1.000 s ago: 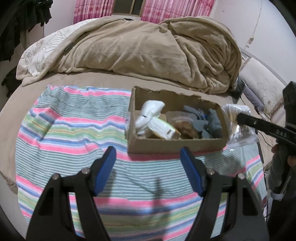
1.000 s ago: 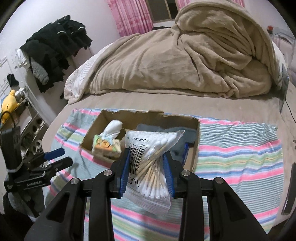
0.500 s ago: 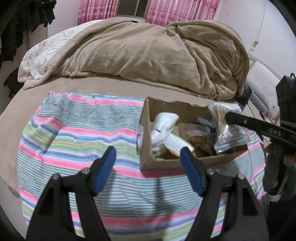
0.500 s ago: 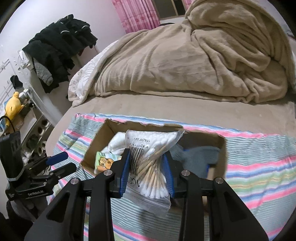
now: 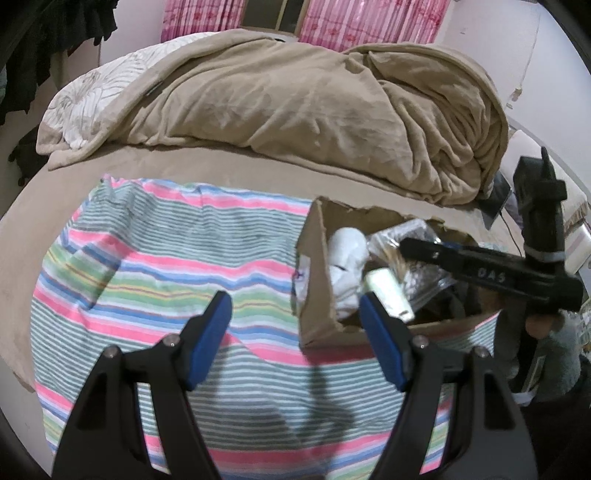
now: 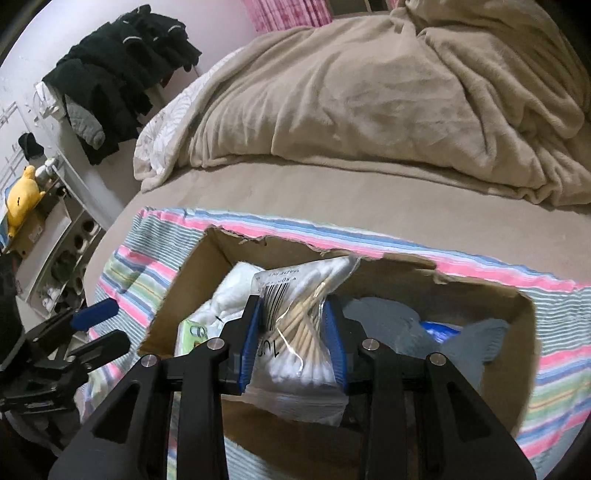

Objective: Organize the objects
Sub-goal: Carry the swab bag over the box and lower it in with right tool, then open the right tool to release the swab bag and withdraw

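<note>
My right gripper (image 6: 293,325) is shut on a clear bag of cotton swabs (image 6: 299,332) and holds it over the open cardboard box (image 6: 480,286). The box sits on a striped cloth (image 5: 166,266) on the bed. Inside lie a white bundle (image 6: 229,295), a grey fabric piece (image 6: 424,332) and a small green packet (image 6: 192,330). In the left wrist view the box (image 5: 317,295) is right of centre, with the right gripper (image 5: 410,245) and the bag (image 5: 421,273) above it. My left gripper (image 5: 295,328) is open and empty, just left of the box's near corner.
A beige blanket (image 5: 295,110) is heaped across the far side of the bed. Dark clothes (image 6: 122,74) hang at the left wall above shelves with a yellow plush toy (image 6: 22,188). Pink curtains (image 5: 369,22) hang behind the bed.
My right gripper has carried the swab bag from beside the box to over its inside and lower. My left gripper has shifted left, so the box now sits to its right.
</note>
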A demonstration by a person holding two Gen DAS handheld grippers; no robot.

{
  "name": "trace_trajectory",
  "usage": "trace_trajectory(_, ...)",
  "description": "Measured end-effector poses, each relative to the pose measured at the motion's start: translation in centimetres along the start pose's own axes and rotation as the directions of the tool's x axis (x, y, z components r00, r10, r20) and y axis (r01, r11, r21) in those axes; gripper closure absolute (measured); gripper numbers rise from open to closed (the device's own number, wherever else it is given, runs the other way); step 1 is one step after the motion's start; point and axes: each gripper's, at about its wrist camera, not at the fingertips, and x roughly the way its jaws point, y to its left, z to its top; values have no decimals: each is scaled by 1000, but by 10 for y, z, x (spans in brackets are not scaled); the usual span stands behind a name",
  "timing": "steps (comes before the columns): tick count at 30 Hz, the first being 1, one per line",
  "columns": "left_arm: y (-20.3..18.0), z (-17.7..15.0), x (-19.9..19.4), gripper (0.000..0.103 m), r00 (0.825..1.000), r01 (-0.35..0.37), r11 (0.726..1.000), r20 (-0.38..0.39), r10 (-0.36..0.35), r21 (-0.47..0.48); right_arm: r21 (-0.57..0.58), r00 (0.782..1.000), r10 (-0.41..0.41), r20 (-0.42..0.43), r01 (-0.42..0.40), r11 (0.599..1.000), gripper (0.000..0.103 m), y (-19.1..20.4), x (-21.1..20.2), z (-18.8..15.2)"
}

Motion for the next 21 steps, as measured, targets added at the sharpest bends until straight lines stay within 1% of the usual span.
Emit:
trace_trajectory(8, 2, -1, 4, 30, 1000, 8, 1000, -4, -8, -5, -72, 998, -70, -6, 70, 995, 66, 19, 15, -5)
trace_trajectory(14, 2, -1, 1, 30, 1000, 6, 1000, 2, -6, -9, -91, 996, -93, -8, 92, 992, 65, 23, 16, -6)
trace_trajectory(16, 1, -1, -3, 30, 1000, 6, 1000, 7, -6, -5, -79, 996, -91, -4, 91, 993, 65, 21, 12, -6)
trace_trajectory(18, 0, -2, -6, 30, 1000, 5, 1000, 8, -5, -2, -62, 996, -93, -2, 93, 994, 62, 19, 9, -6)
trace_trajectory(19, -1, -2, -7, 30, 1000, 5, 1000, 7, -5, 0, -55, 995, -98, -1, 97, 994, 56, 18, 7, -6)
trace_trajectory(20, -2, -3, -8, 30, 1000, 3, 1000, 7, -3, 2, -50, 995, -97, 1, 97, 994, 53, 17, 4, -7)
trace_trajectory(21, -3, -4, -10, 30, 1000, 2, 1000, 8, -2, 5, -44, 995, -95, 6, 95, 995, 52, 17, 1, -7)
